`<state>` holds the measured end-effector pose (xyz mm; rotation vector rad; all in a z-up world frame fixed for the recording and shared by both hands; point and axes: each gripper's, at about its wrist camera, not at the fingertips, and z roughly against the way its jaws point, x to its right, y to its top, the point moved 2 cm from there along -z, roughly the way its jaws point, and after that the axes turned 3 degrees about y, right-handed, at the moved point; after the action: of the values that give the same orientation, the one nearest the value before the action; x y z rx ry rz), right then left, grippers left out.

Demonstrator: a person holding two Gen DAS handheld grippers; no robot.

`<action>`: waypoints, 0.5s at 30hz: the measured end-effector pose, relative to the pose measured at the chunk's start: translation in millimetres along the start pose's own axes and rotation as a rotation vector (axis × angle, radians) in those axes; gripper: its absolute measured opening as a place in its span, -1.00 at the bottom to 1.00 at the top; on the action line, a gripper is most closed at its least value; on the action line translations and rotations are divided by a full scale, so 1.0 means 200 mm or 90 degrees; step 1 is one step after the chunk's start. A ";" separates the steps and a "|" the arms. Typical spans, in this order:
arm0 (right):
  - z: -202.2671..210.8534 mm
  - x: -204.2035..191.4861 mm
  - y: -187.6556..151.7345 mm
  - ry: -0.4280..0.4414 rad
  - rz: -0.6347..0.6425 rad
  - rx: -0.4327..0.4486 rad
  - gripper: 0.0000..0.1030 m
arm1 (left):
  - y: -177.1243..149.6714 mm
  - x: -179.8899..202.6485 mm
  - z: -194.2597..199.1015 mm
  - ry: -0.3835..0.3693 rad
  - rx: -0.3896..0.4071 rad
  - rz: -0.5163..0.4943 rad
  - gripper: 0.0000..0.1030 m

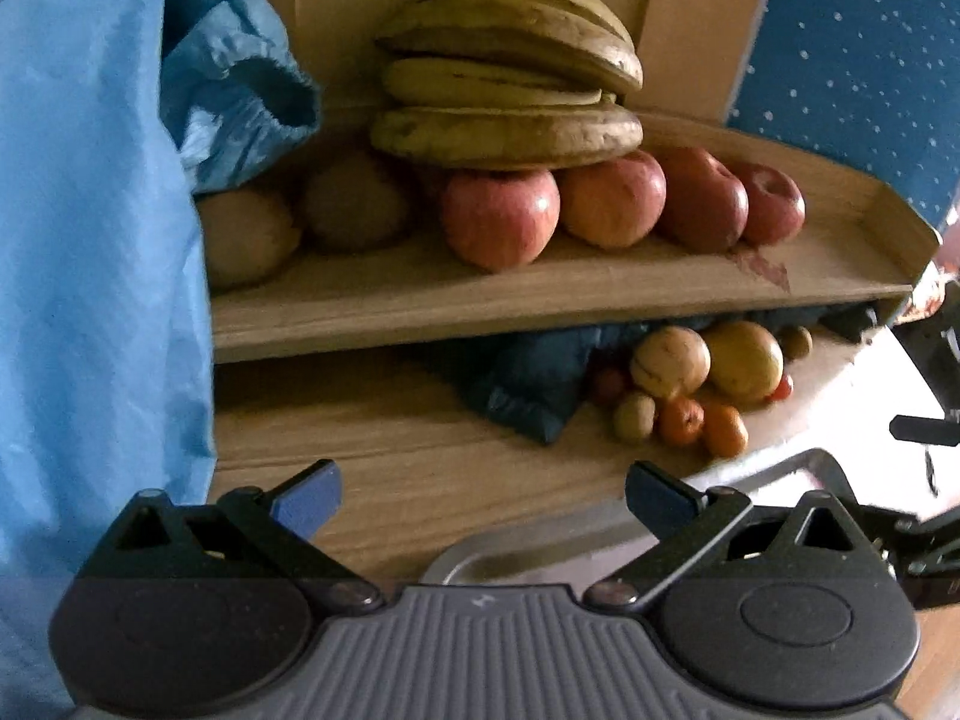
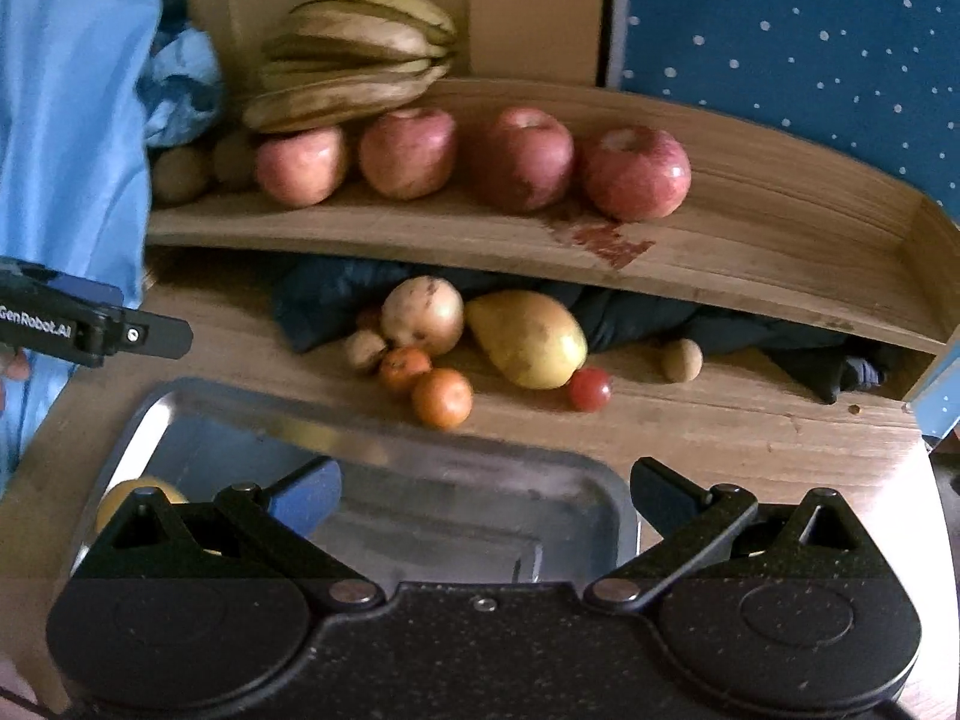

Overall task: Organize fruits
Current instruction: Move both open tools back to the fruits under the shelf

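Both tools are wide open and hold nothing. The left gripper [image 1: 483, 498] hangs over the table [image 1: 390, 468], with the tray [image 1: 510, 558] just below it. The right gripper [image 2: 486, 495] sits over the tray [image 2: 420, 468], and a yellow fruit [image 2: 135, 495] lies in the tray by its left finger. Just past the tray are two oranges [image 2: 441, 397], a pear [image 2: 528, 339] and a small red fruit [image 2: 590, 389]. Higher up ahead, a shelf [image 2: 750, 240] holds four apples [image 2: 636, 173] and bananas [image 2: 354, 54].

Four red apples [image 2: 474, 159] sit in a row on the wooden shelf [image 2: 750, 228], with browning bananas [image 2: 354, 57] piled at the left. Under it: pear [image 2: 528, 339], pale apple [image 2: 423, 315], two tangerines [image 2: 441, 397].
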<state>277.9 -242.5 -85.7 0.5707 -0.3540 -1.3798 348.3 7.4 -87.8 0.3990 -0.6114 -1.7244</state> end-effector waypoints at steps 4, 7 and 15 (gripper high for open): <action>-0.03 0.02 0.04 -0.005 -0.005 -0.001 0.99 | 0.04 0.05 -0.04 -0.001 -0.001 0.014 0.99; -0.06 0.02 0.06 -0.002 0.002 -0.005 0.99 | 0.07 0.10 -0.08 0.006 -0.007 0.006 0.99; -0.15 0.02 0.10 0.007 0.014 -0.026 0.99 | 0.08 0.20 -0.23 0.031 -0.066 -0.021 0.99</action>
<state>311.7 -240.4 -98.2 0.5387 -0.3216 -1.3592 377.4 -43.0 -111.6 0.3783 -0.4806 -1.7642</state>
